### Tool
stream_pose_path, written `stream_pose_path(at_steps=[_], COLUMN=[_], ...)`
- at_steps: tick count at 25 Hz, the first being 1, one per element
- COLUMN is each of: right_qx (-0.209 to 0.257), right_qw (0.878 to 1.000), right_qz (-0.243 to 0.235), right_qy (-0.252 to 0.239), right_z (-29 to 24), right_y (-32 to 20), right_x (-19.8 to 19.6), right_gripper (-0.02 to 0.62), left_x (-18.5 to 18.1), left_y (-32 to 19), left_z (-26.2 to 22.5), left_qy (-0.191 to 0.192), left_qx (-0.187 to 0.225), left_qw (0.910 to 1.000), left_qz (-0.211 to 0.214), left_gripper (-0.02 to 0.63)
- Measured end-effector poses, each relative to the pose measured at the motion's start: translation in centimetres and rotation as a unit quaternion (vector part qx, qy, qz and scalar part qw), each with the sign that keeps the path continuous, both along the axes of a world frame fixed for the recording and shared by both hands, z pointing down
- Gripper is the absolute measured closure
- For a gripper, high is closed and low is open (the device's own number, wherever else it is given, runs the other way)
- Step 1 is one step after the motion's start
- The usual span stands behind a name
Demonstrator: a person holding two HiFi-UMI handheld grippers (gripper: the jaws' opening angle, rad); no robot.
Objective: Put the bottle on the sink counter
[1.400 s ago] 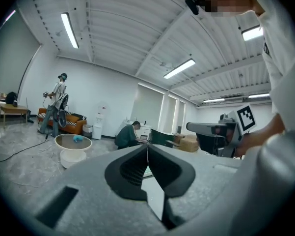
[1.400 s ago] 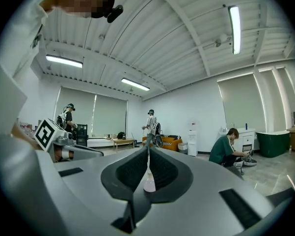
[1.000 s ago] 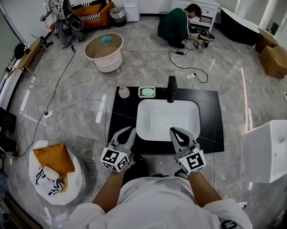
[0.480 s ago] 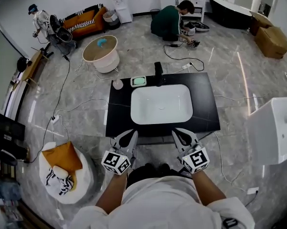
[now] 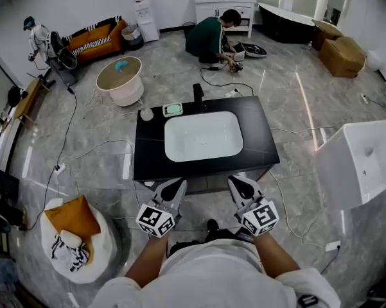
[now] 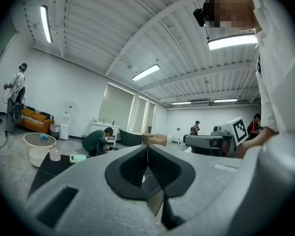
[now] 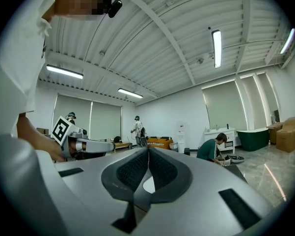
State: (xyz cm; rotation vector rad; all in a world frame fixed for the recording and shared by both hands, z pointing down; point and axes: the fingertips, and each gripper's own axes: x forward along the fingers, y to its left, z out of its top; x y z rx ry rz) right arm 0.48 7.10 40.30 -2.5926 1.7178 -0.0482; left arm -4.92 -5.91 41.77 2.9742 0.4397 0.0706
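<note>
A small clear bottle (image 5: 146,113) stands upright at the far left corner of the black sink counter (image 5: 257,140), beside a green soap dish (image 5: 173,109) and the black faucet (image 5: 198,97). The white basin (image 5: 203,135) fills the counter's middle. My left gripper (image 5: 175,187) and right gripper (image 5: 237,184) hang close to my body, short of the counter's near edge, both shut with nothing in them. The left gripper view shows shut jaws at the left gripper (image 6: 147,149), with the bottle (image 6: 54,153) and soap dish (image 6: 78,157) far off to the left. The right gripper (image 7: 147,150) is shut too.
A person in green (image 5: 209,34) crouches on the floor behind the counter. A round tub (image 5: 119,82) stands at the back left, and a white block (image 5: 356,162) at the right. Cables (image 5: 83,153) run across the floor. A white cushion with an orange pad (image 5: 74,233) lies at my left.
The counter has slid up and away in the head view, from under the grippers to clear of them. Both grippers stay shut near my body.
</note>
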Motion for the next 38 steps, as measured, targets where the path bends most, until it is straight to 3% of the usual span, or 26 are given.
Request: stream_pose_path(at_steps=[6, 14, 19, 24, 31, 38], right_qx=[0.011, -0.004, 0.008, 0.010, -0.002, 0.003], right_qw=[1.000, 0.999, 1.000, 0.999, 1.000, 1.000], right_qz=[0.012, 0.039, 0.014, -0.019, 0.001, -0.002], right_qy=[0.008, 0.002, 0.023, 0.038, -0.006, -0.016], right_z=[-0.8, 0.4, -1.4, -1.3, 1.8, 3.4], right_y=[0.7, 3.9, 3.8, 6.1, 12.3, 13.8], right_x=[-7.2, -10.9, -10.0, -9.8, -7.4, -8.4], right_gripper=[0.580, 0.580, 0.581, 0.581, 0.581, 0.581], left_x=[-7.4, -12.8, -12.4, -11.4, -10.0, -10.7], left_y=[0.2, 1.2, 2.0, 5.6, 11.3, 12.8], left_z=[1.9, 3.8, 1.9, 3.0, 3.8, 4.9], left_qy=[-0.025, -0.038, -0.022, -0.035, -0.051, -0.070], left_qx=[-0.018, -0.030, -0.016, -0.021, -0.024, -0.025], left_qw=[0.9995, 0.9988, 0.9996, 0.9990, 0.9970, 0.9962], left_qz=[0.011, 0.002, -0.004, 0.016, 0.053, 0.047], left_gripper=[0.589, 0.589, 0.589, 0.589, 0.589, 0.589])
